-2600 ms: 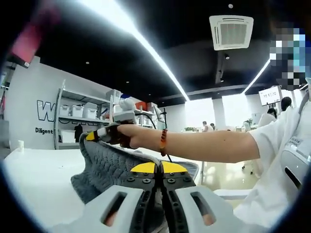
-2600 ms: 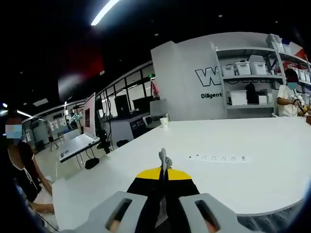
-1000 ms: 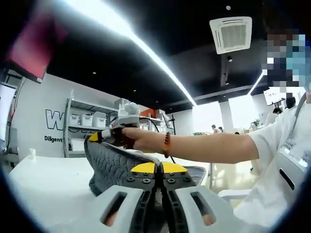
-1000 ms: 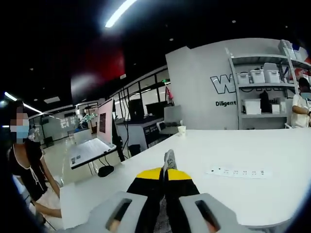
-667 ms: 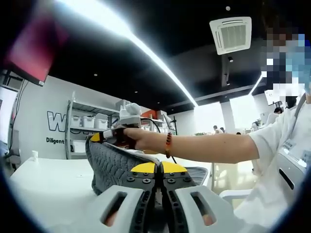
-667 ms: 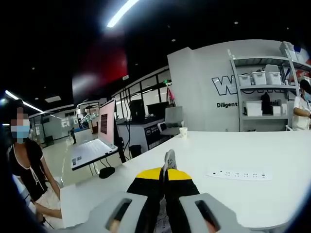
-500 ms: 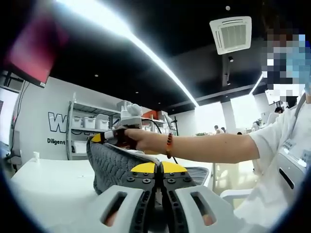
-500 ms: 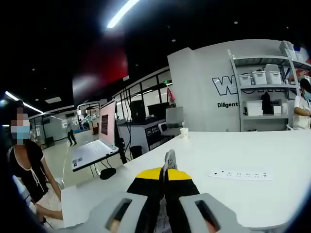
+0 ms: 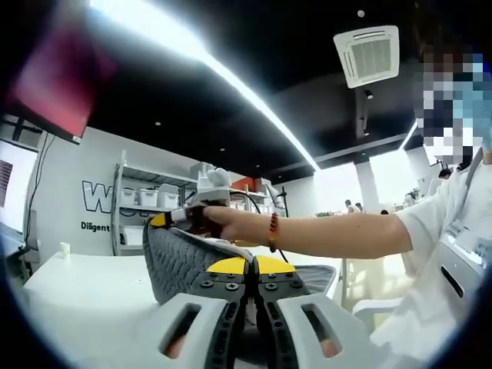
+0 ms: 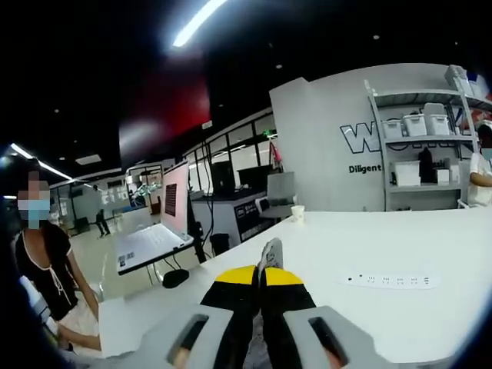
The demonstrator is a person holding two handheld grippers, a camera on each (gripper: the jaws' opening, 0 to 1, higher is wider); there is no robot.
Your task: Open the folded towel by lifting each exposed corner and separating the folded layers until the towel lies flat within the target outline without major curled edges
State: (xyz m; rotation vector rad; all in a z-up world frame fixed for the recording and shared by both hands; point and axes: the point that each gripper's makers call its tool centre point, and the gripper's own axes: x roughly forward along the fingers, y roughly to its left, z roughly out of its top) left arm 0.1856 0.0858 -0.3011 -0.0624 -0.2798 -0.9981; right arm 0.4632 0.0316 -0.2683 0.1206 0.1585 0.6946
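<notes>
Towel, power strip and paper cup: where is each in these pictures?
towel (image 9: 175,260), left gripper view, quilted grey face of the lifted layer.
power strip (image 10: 392,281), right gripper view, middle of its white body.
paper cup (image 10: 297,213), right gripper view, its side wall.

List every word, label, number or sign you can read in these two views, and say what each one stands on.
"W": large outlined letter on the grey wall, the rest hidden behind the shelf rack.
"Diligent": small dark word on that wall, under the big letter; it shows in both views.
Print on the tilted white board: too small to read.
Shirt badge: blurred.
</notes>
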